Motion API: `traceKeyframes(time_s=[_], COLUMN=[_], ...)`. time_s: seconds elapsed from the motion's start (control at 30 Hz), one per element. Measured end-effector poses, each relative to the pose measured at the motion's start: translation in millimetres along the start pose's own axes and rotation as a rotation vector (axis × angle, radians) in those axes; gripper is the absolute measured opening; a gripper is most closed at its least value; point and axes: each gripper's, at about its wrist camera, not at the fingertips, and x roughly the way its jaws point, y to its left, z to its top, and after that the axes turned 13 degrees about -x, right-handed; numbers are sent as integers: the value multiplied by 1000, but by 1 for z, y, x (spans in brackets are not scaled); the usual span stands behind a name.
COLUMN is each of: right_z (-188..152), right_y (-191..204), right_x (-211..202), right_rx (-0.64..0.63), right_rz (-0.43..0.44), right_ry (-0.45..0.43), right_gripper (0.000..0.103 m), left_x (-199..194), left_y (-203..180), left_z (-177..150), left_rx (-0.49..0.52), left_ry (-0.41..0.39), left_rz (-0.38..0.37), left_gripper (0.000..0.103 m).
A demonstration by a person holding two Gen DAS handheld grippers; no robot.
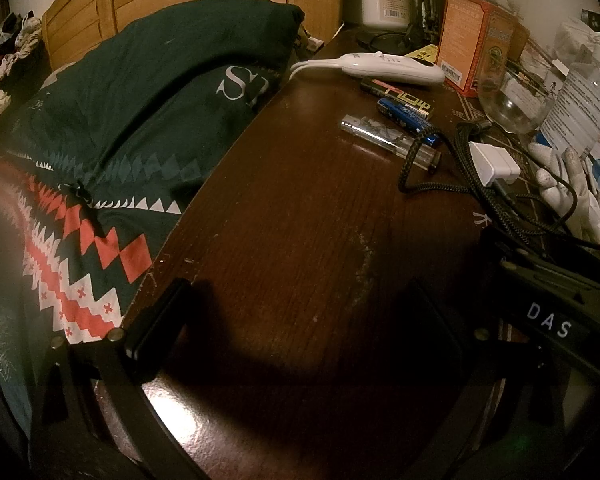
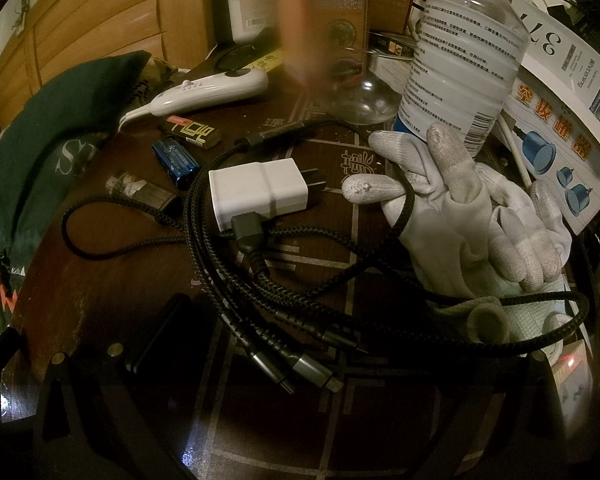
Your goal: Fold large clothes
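Both grippers hover over a shiny dark wood table [image 1: 300, 216]. The left gripper [image 1: 300, 320] is spread wide and holds nothing; so is the right gripper [image 2: 340, 344]. One big soft cloth [image 1: 112, 128], dark green with red and white zigzags, lies bunched past the table's left edge. On the table lie one white square charger [image 2: 260, 192], one bumpy braided black cable [image 2: 204, 248], two lighters and one blue battery [image 2: 176, 158].
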Motion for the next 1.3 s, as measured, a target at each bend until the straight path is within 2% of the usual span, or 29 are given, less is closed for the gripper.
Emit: traceKeyframes(time_s=[1.3], right_z=[0], right_y=[0], right_x=[0], right_rx=[-2], right_rz=[1], right_ry=[-1], right_gripper=[103], left_x=[-1], left_y=[1], left_z=[0], left_rx=[-9], left_ry=[-2], left_rz=[-27], left_gripper=[103])
